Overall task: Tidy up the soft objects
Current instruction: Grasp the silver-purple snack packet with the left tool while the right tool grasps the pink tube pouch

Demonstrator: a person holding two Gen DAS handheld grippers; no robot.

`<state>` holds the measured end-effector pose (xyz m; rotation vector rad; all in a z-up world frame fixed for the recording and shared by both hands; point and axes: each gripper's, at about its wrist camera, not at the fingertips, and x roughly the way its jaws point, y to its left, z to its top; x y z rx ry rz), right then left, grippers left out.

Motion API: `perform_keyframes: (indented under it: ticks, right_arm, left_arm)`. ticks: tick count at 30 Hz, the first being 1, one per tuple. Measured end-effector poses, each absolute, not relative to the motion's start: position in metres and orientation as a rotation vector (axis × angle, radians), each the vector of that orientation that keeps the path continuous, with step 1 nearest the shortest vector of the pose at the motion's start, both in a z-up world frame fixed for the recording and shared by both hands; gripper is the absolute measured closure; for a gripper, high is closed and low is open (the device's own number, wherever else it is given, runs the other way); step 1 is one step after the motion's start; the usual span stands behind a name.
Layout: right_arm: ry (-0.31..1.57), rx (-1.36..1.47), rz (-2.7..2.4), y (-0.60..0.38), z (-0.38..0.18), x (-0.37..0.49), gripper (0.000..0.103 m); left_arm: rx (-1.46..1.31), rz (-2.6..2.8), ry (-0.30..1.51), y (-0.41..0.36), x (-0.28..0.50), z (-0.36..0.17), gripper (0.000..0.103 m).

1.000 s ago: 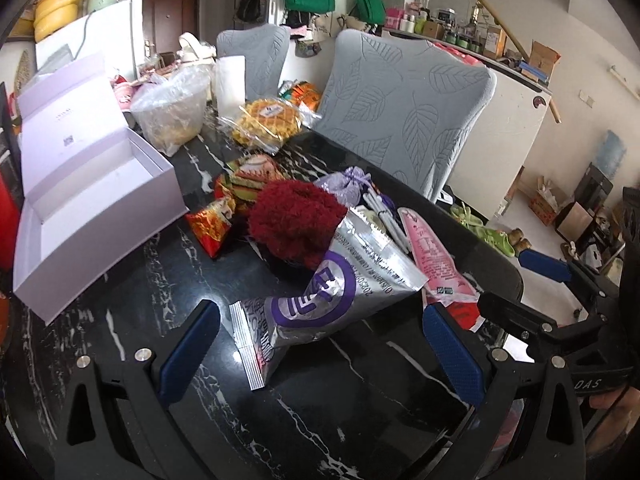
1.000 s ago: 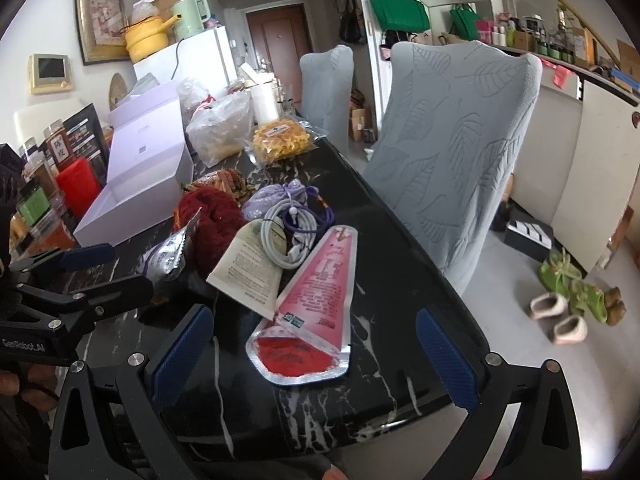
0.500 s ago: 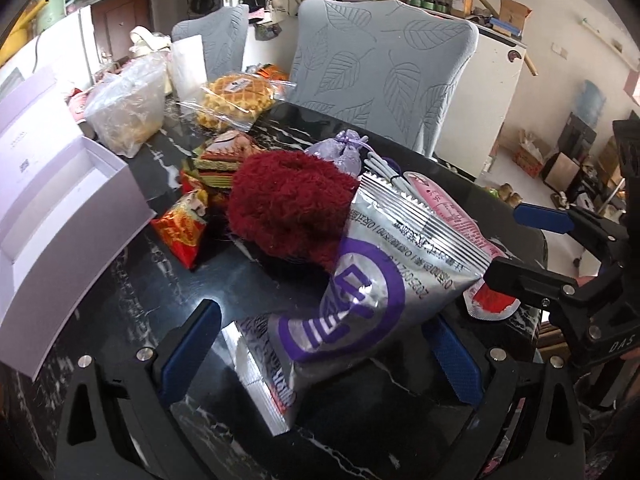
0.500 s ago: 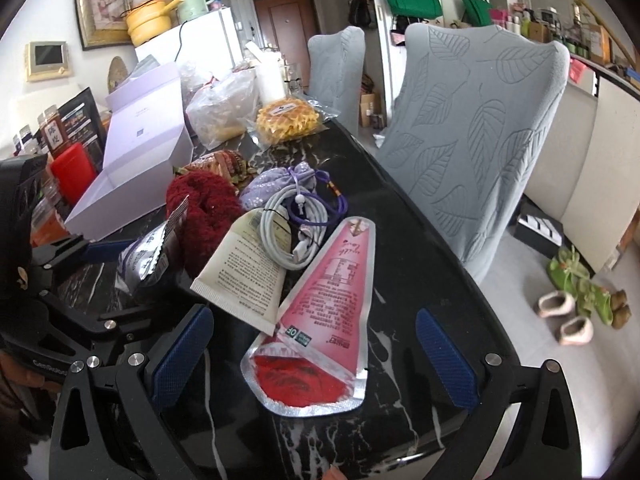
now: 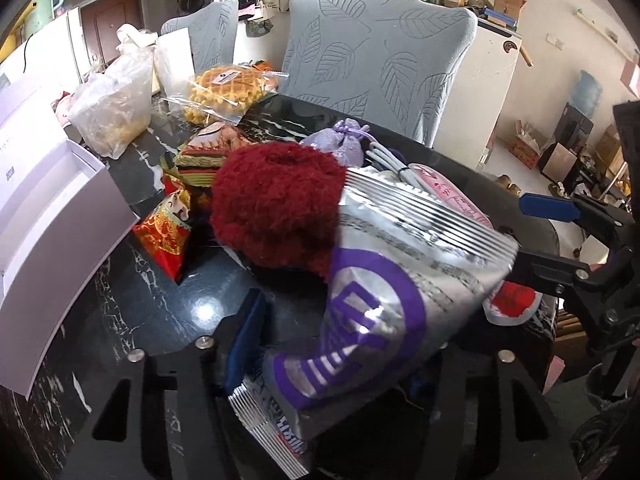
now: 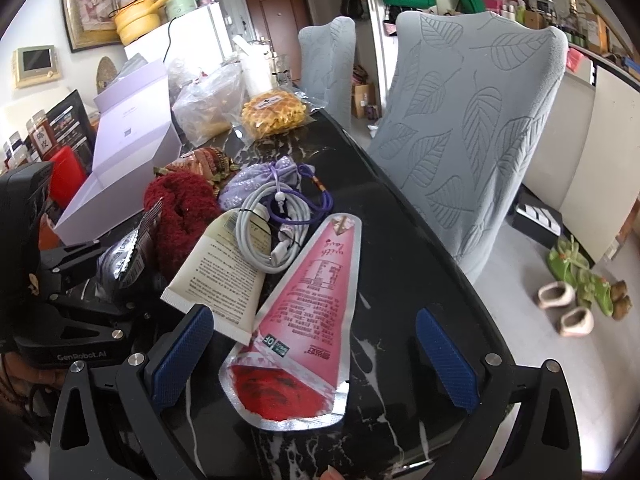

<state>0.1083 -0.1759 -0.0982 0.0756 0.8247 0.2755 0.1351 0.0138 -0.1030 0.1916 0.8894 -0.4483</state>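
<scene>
Silver snack bag (image 5: 384, 320) with a purple logo lies on the dark marbled surface (image 5: 132, 304), leaning against a ball of dark red yarn (image 5: 276, 204), and sits between the left gripper (image 5: 332, 364) fingers (image 5: 246, 340), which are closing on it; only the left blue pad shows, just beside the bag's edge, while the other is hidden behind the foil, so contact cannot be told. Right gripper (image 6: 316, 360) hovers with its fingers (image 6: 180, 348) spread wide and holding nothing, a pink triangular pouch (image 6: 304, 320) lying on the surface between them. Beside the pouch lie a cream tube (image 6: 224, 276), a coiled white cable (image 6: 276, 224) and a lilac drawstring pouch (image 6: 256, 180). An open lavender box (image 5: 52, 216) stands at the far left of the surface
</scene>
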Motion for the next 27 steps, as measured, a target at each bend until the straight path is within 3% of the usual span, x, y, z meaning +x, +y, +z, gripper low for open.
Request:
perform_keyframes:
  ticks: [3,9,13,22,24,25,27]
  right_arm:
    - [0.831,0.059,0.274,-0.174,-0.099,0.109,0.000]
    - [0.874,0.024,0.196,-0.172,-0.102,0.116,0.000]
    - [0.901,0.015,0.201,-0.168,-0.106,0.120,0.014]
    - [0.919,-0.087,0.145,-0.150,-0.109,0.123,0.024]
    - [0.914,-0.083,0.145,-0.150,-0.108,0.123,0.032]
    - [0.908,-0.079,0.135,-0.151,-0.107,0.122,0.043]
    - [0.905,-0.066,0.118,-0.154,-0.106,0.122,0.054]
  left_arm:
    - [0.204,-0.429,0.877,0.015,0.129,-0.100,0.057]
    - [0.109,-0.414,0.886,0.031,0.122,-0.089,0.059]
    - [0.085,-0.382,0.869,0.037,0.118,-0.083,0.060]
    - [0.040,-0.343,0.863,0.050,0.117,-0.085,0.060]
    - [0.047,-0.343,0.858,0.050,0.116,-0.087,0.060]
    - [0.052,-0.346,0.857,0.050,0.117,-0.088,0.060]
    - [0.054,-0.351,0.859,0.049,0.117,-0.090,0.060]
